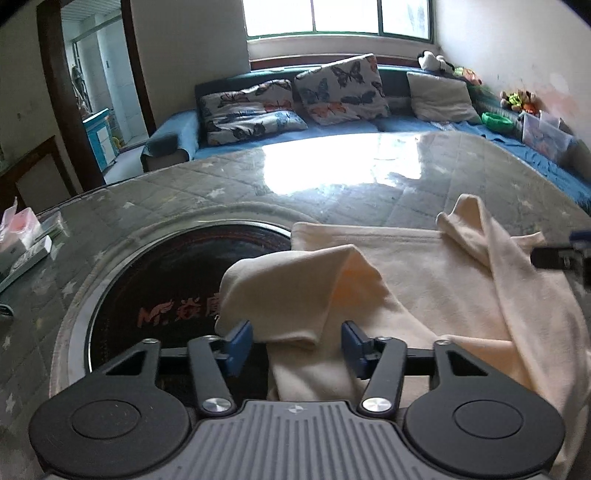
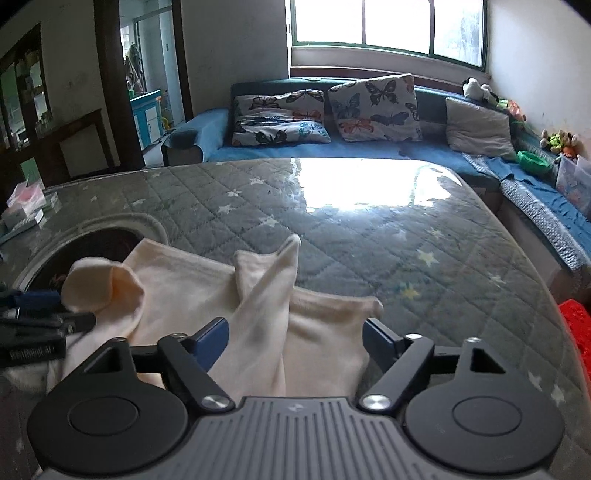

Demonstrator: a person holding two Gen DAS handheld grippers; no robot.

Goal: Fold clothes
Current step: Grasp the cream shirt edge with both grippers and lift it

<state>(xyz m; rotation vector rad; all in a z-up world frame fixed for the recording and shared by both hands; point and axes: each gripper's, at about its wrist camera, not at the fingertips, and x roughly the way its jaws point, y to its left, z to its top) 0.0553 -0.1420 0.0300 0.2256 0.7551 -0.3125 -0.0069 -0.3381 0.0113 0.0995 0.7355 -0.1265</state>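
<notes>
The cream garment (image 1: 424, 280) lies spread on the quilted, star-patterned table cover (image 1: 240, 192), with part of it over the edge of the round dark inset (image 1: 155, 280) in the table.

Left gripper (image 1: 295, 345): the jaws stand about half open. A raised, curled fold of the garment passes between the blue pads (image 1: 240, 345). A gap shows on each side of the cloth, so the pads do not press on it. The fold rises ahead of the jaws and bends over to their left, above the dark inset. The rest of the garment extends ahead and to the right of this gripper.

Right gripper (image 2: 295, 341): the jaws stand wide, roughly three quarters open. A lifted strip of the garment (image 2: 266, 295) runs between them, from near the body of the tool forward to a peaked tip. The strip lies close against the left pad (image 2: 212, 341) and well apart from the right one. No clamping is visible.

The left tool appears at the left edge of the right wrist view, just beside the curled fold. The right tool's tip (image 1: 561, 254) appears at the right edge of the left wrist view.

Beyond the table, ahead of both grippers, a blue sofa (image 2: 369, 151) carries butterfly-print cushions (image 2: 373, 107) under a window (image 2: 388, 26).
</notes>
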